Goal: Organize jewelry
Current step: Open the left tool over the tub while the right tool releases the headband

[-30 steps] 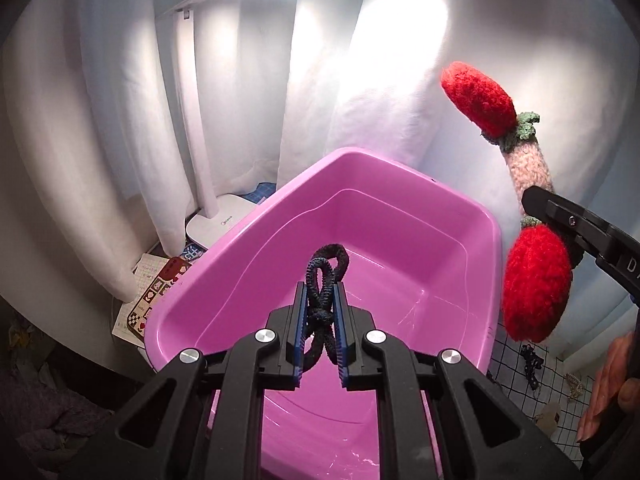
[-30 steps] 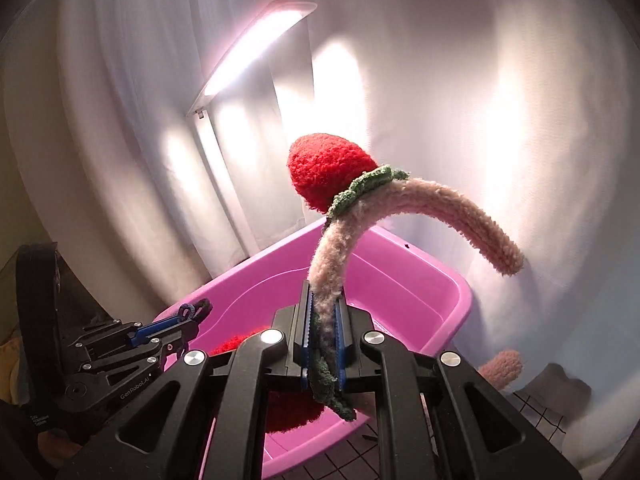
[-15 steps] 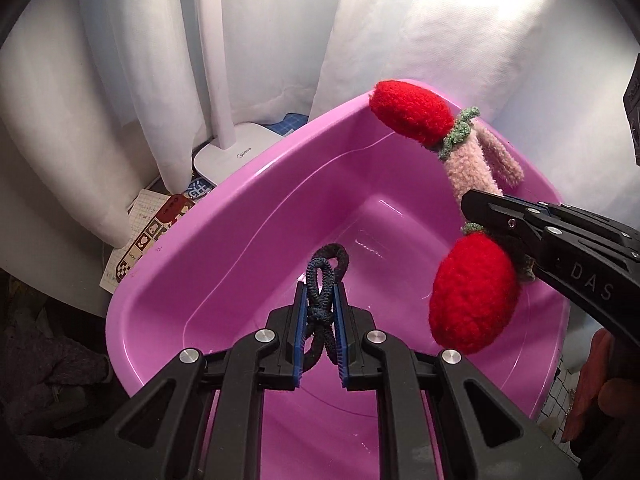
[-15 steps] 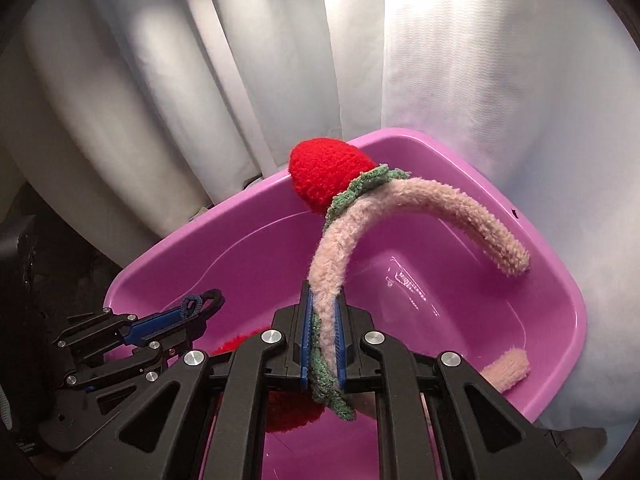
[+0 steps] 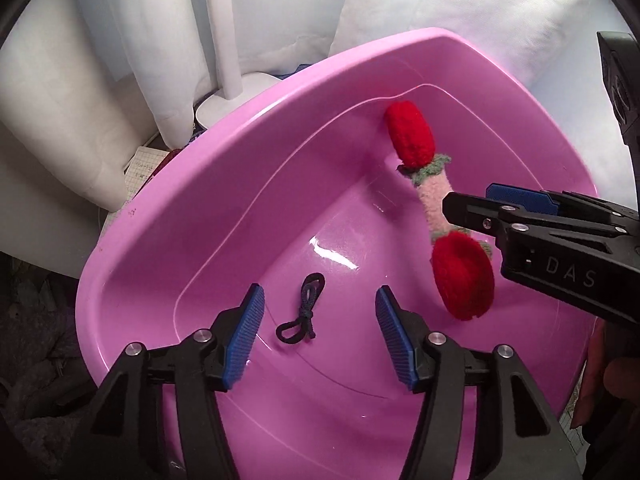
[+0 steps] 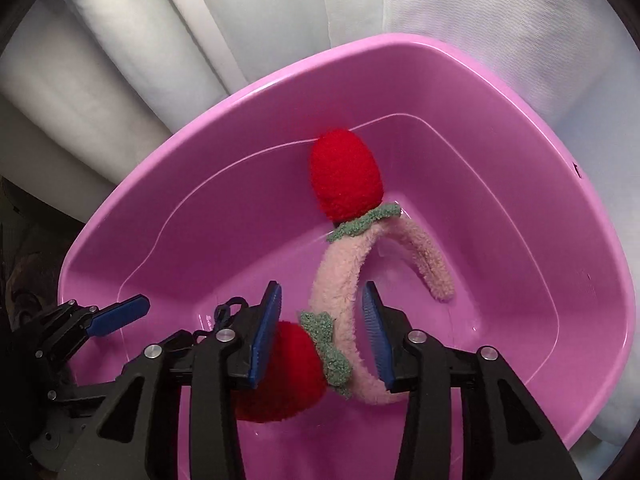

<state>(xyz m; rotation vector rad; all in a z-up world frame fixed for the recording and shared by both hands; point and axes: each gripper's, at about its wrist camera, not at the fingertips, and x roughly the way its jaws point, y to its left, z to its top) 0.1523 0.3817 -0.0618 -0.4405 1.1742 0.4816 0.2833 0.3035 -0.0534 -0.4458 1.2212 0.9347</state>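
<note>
A black hair tie (image 5: pixel 302 312) lies loose on the floor of the pink tub (image 5: pixel 168 216). My left gripper (image 5: pixel 320 332) hovers above it, its jaws opening wide and its blue pads clear of the tie. A fuzzy pink headband (image 6: pixel 340 280) with red strawberry poms stands in the tub (image 6: pixel 520 128). It sits between the opening jaws of my right gripper (image 6: pixel 322 332), with a gap at each pad. In the left wrist view the headband (image 5: pixel 434 196) sits right of the tie, under the right gripper (image 5: pixel 468 199).
A white lamp base (image 5: pixel 236 92) and its pole stand behind the tub's far left rim. White curtains hang all along the back. Papers (image 5: pixel 146 168) lie left of the tub. A hand (image 5: pixel 600 380) shows at the right edge. One left gripper pad (image 6: pixel 120 314) reaches over the left rim.
Both grippers sank over the tub and tipped down. The left jaws opened and the hair tie dropped to the tub floor. The right jaws opened off the headband, which now stands in the tub.
</note>
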